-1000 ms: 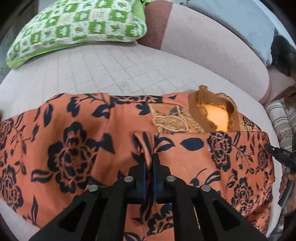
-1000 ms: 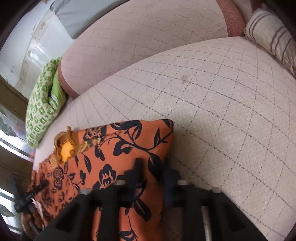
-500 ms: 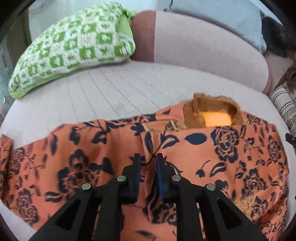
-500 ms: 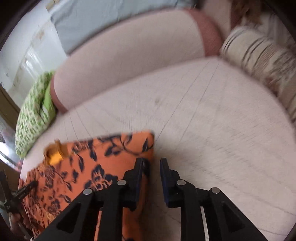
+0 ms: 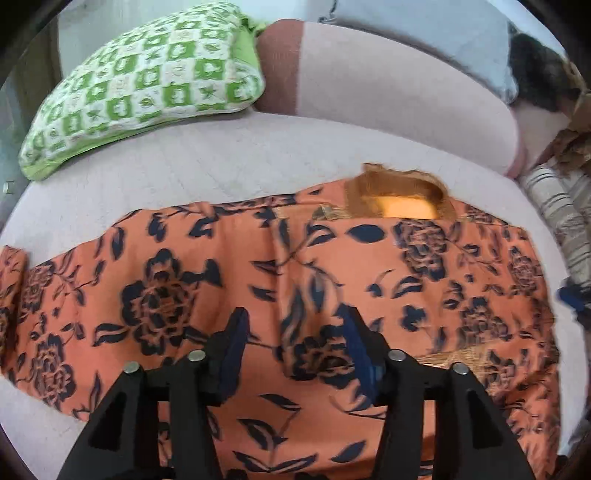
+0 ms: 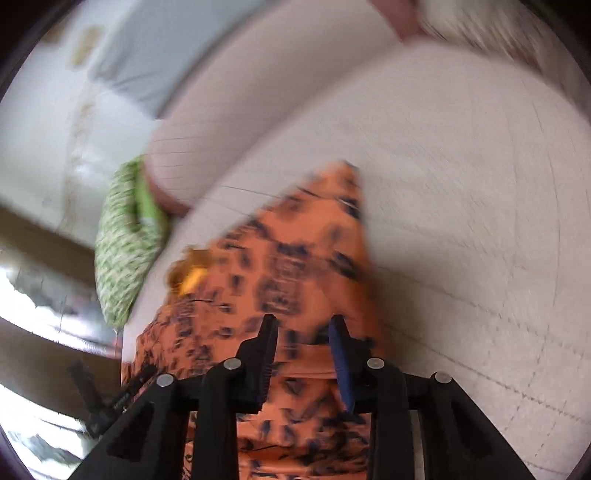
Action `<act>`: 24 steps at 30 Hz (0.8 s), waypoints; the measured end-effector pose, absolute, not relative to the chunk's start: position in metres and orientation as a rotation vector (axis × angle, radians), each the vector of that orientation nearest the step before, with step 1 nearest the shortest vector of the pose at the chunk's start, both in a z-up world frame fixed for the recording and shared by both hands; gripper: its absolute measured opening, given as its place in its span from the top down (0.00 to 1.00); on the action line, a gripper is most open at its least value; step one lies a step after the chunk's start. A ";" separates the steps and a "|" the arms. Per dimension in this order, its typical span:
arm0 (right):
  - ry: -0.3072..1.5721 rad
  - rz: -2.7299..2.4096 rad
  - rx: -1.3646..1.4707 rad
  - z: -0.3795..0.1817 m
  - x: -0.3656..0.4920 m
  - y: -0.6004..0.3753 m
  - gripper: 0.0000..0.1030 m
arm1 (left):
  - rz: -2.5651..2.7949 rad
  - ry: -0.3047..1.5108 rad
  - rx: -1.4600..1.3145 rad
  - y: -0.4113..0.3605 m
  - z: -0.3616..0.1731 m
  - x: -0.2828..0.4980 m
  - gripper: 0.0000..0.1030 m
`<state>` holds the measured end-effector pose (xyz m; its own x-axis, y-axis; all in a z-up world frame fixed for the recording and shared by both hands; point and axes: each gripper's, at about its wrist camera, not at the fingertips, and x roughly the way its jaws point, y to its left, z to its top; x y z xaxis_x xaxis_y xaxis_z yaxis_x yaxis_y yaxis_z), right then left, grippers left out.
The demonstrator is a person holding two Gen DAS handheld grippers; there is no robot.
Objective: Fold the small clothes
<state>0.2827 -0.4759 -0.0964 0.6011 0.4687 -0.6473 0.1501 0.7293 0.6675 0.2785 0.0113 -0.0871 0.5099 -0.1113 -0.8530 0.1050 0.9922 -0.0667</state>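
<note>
An orange garment with dark blue flowers (image 5: 177, 280) lies spread flat on the quilted sofa seat (image 5: 192, 162). Its brown collar with a yellow inside (image 5: 399, 195) faces the backrest. My left gripper (image 5: 295, 326) hovers over the middle of the cloth. Its jaws are opening and nothing is pinched between them. In the blurred right wrist view the garment (image 6: 295, 254) runs away from my right gripper (image 6: 303, 328). Those jaws are opening too, and the pads stand off the cloth below them. The folded-over right half lies flat on top.
A green checked cushion (image 5: 147, 85) rests at the back left against the pink backrest (image 5: 388, 96). A striped cushion (image 5: 554, 210) sits at the right edge. A light blue cloth (image 5: 424, 29) drapes over the backrest. Bare seat (image 6: 480, 221) stretches to the right of the garment.
Both grippers were shut on folds of the garment and have let go and opened. Both have drawn back from the cloth, which now lies flat.
</note>
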 end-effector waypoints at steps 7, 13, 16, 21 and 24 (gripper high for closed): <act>0.923 0.121 0.648 -0.099 0.272 -0.463 0.21 | -0.151 0.946 -0.155 0.065 -0.045 0.249 0.42; 0.731 0.117 0.509 -0.056 0.201 -0.442 0.20 | 0.072 0.809 -0.518 0.218 -0.027 0.206 0.24; 0.718 0.115 0.468 -0.065 0.173 -0.432 0.20 | 0.185 0.840 -0.730 0.290 -0.057 0.195 0.24; 0.748 0.116 0.447 -0.082 0.163 -0.415 0.20 | 0.305 0.861 -0.833 0.355 -0.083 0.203 0.25; 0.737 0.126 0.415 -0.081 0.159 -0.409 0.20 | 0.303 0.872 -0.936 0.374 -0.093 0.218 0.25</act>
<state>0.1595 -0.4092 -0.0808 0.7374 0.2550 -0.6255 0.0325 0.9116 0.4099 0.2184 0.3745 -0.0935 0.6317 -0.1302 -0.7642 -0.5755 0.5817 -0.5749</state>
